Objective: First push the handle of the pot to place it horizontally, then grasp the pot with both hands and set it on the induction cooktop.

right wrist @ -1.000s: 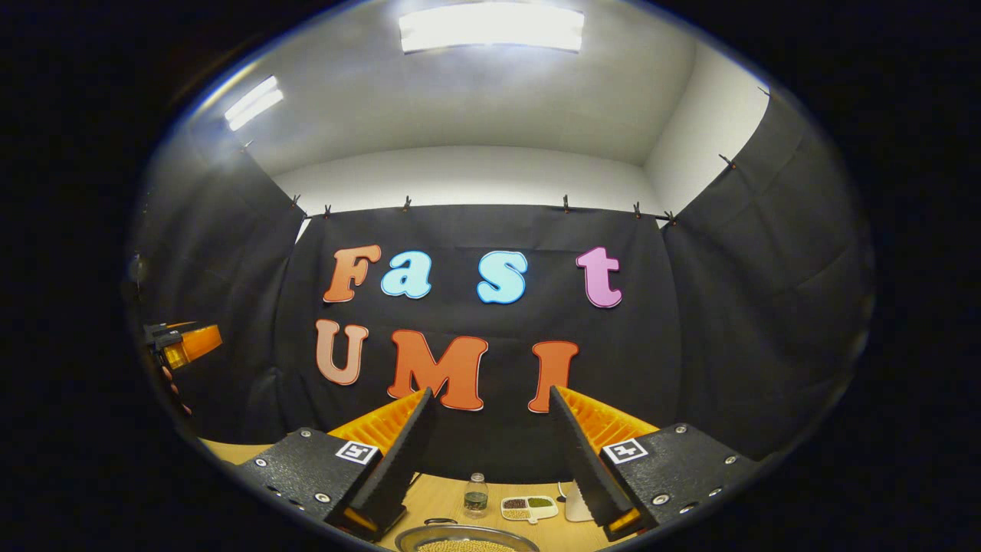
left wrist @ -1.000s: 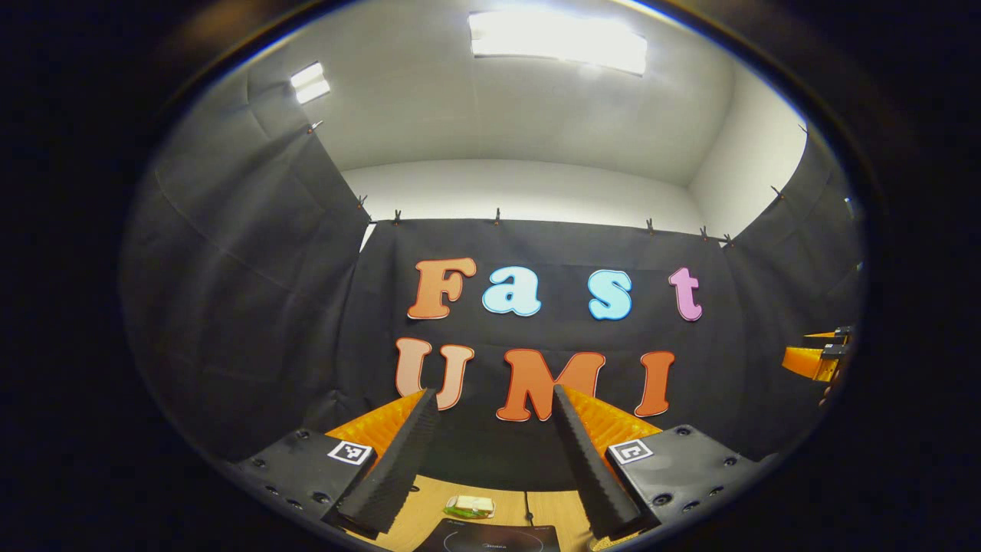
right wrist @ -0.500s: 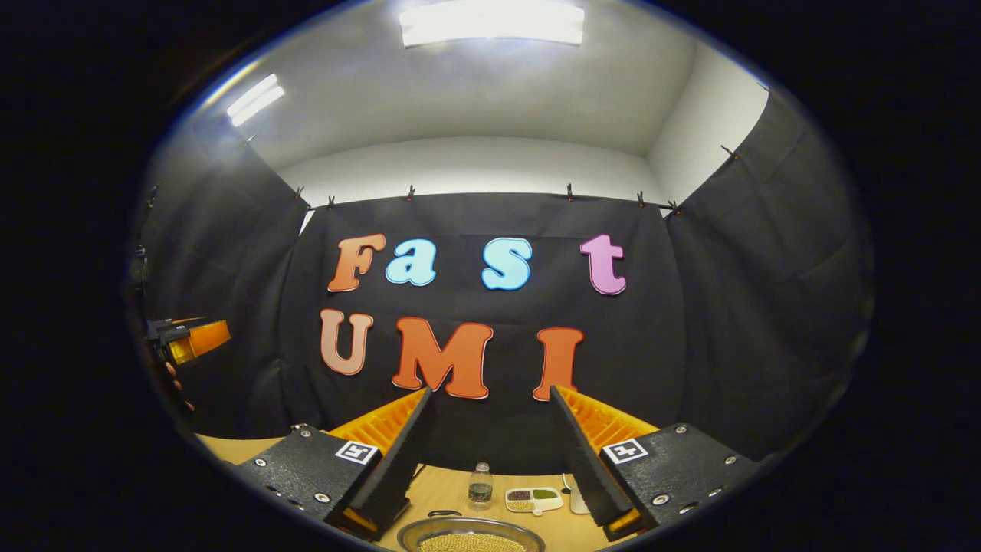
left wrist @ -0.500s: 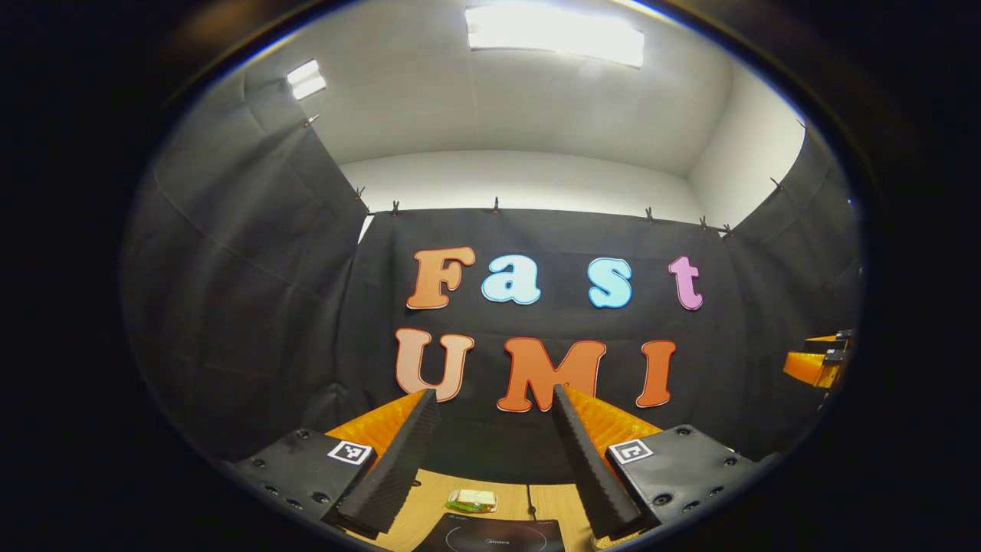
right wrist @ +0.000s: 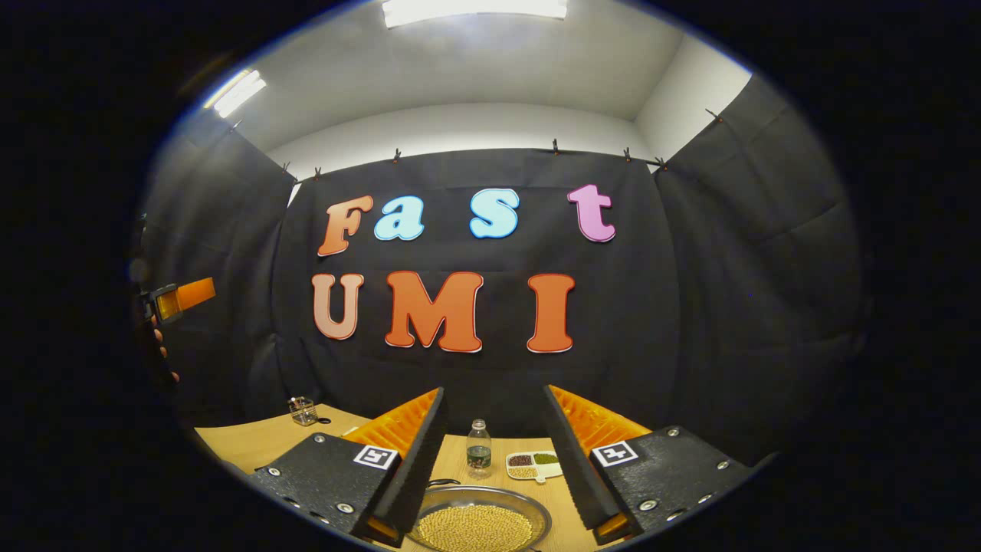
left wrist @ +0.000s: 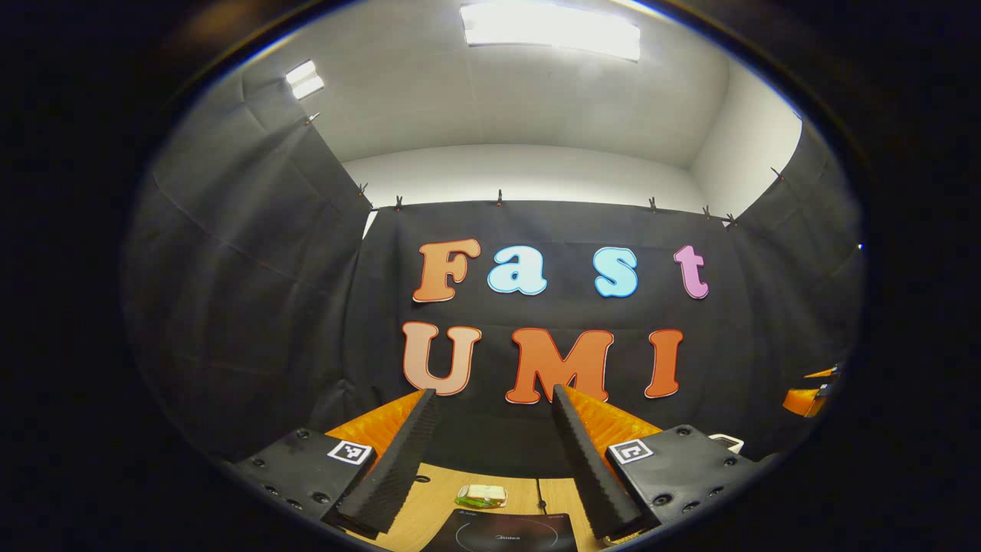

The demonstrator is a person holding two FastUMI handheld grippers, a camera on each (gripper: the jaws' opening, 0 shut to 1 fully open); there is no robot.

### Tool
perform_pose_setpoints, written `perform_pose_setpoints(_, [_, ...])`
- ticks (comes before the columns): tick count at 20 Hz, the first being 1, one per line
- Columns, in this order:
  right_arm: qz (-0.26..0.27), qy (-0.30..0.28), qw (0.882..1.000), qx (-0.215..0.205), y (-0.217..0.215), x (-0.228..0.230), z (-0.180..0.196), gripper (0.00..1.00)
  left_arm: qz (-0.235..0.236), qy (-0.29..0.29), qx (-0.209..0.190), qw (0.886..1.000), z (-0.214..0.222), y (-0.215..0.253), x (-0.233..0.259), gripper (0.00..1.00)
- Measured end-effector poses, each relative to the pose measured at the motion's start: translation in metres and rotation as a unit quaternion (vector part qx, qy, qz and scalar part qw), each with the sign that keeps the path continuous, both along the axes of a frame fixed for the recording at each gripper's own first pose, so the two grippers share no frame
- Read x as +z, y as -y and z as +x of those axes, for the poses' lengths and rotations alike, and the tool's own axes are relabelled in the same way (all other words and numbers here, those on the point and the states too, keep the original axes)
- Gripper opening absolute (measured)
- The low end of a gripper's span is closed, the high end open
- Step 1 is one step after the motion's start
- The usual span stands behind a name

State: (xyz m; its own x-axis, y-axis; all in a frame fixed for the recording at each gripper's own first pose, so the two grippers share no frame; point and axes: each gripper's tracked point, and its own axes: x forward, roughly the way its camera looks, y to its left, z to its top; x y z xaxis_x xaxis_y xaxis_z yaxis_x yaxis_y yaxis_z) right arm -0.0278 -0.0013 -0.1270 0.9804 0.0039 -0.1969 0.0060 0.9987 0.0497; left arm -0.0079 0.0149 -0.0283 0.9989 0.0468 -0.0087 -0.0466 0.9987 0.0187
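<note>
In the right gripper view a round metal pot [right wrist: 477, 524] full of yellow beans sits on the wooden table just below and between the fingers. A thin dark handle [right wrist: 442, 483] lies at its far left rim. My right gripper [right wrist: 493, 391] is open above it, nothing between its fingers. The left gripper view has the black induction cooktop [left wrist: 502, 534] at the bottom edge, under my left gripper [left wrist: 493, 392], which is open and holds nothing. Each gripper appears at the side edge of the other's view: the right gripper [left wrist: 806, 396] and the left gripper [right wrist: 182, 295].
Behind the pot stand a small clear bottle [right wrist: 478, 448] and a white divided dish [right wrist: 533, 464] of beans. A small glass container [right wrist: 303, 411] sits at the table's far left. A green and white packet [left wrist: 482, 496] lies beyond the cooktop. Black cloth walls close the booth.
Both views have tipped downward, the right one more. More of the table, the pot and the bottle now show between the right fingers. Both grippers stay open.
</note>
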Motion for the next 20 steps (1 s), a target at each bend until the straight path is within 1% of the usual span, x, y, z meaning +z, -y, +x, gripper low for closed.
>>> perform_pose_setpoints(1, [0.004,-0.015,1.000,0.007,-0.002,-0.012,-0.004,0.72,0.001,-0.003,0.000,1.000,0.001,0.000,-0.003,0.96])
perform_pose_setpoints(2, [0.008,-0.033,0.999,0.015,-0.004,-0.026,-0.008,0.68,0.003,-0.006,0.000,1.000,0.002,0.001,-0.008,0.96])
perform_pose_setpoints(3, [0.015,-0.052,0.998,0.026,-0.007,-0.039,-0.013,0.61,0.003,-0.010,0.000,1.000,0.003,0.001,-0.012,0.96])
perform_pose_setpoints(4, [0.027,-0.072,0.996,0.041,-0.010,-0.051,-0.018,0.58,0.003,-0.015,-0.003,1.000,0.004,0.003,-0.015,0.96])
perform_pose_setpoints(5, [0.040,-0.091,0.994,0.054,-0.016,-0.065,-0.026,0.49,0.004,-0.020,-0.005,1.000,0.005,0.006,-0.020,0.96])
perform_pose_setpoints(6, [0.051,-0.110,0.991,0.062,-0.022,-0.076,-0.032,0.45,0.004,-0.024,-0.006,1.000,0.007,0.007,-0.023,0.96])
perform_pose_setpoints(7, [0.059,-0.126,0.988,0.066,-0.024,-0.089,-0.036,0.34,0.005,-0.027,-0.007,1.000,0.007,0.007,-0.025,0.96])
perform_pose_setpoints(8, [0.063,-0.141,0.986,0.066,-0.023,-0.100,-0.040,0.29,0.006,-0.029,-0.006,1.000,0.007,0.006,-0.028,0.96])
perform_pose_setpoints(9, [0.065,-0.153,0.984,0.066,-0.020,-0.110,-0.047,0.20,0.006,-0.030,-0.005,1.000,0.008,0.006,-0.029,0.96])
perform_pose_setpoints(11, [0.067,-0.195,0.976,0.064,-0.020,-0.145,-0.066,0.16,0.006,-0.029,0.000,1.000,0.009,0.002,-0.032,0.96])
perform_pose_setpoints(12, [0.073,-0.222,0.970,0.062,-0.020,-0.163,-0.077,0.16,0.008,-0.028,0.004,1.000,0.010,-0.001,-0.035,0.96])
perform_pose_setpoints(14, [0.086,-0.257,0.961,0.058,-0.019,-0.189,-0.091,0.15,0.015,-0.036,0.013,0.999,0.013,-0.006,-0.048,0.97])
perform_pose_setpoints(15, [0.091,-0.272,0.956,0.053,-0.018,-0.199,-0.094,0.05,0.014,-0.043,0.013,0.999,0.013,-0.006,-0.054,0.97])
perform_pose_setpoints(17, [0.095,-0.292,0.950,0.051,-0.019,-0.211,-0.103,0.00,0.007,-0.057,0.010,0.998,0.014,-0.003,-0.065,0.96])
perform_pose_setpoints(19, [0.091,-0.313,0.944,0.055,-0.022,-0.226,-0.114,0.00,0.005,-0.062,0.012,0.998,0.014,-0.007,-0.068,0.96])
perform_pose_setpoints(20, [0.096,-0.329,0.938,0.055,-0.025,-0.234,-0.119,0.00,0.006,-0.063,0.014,0.998,0.013,-0.010,-0.068,0.97])
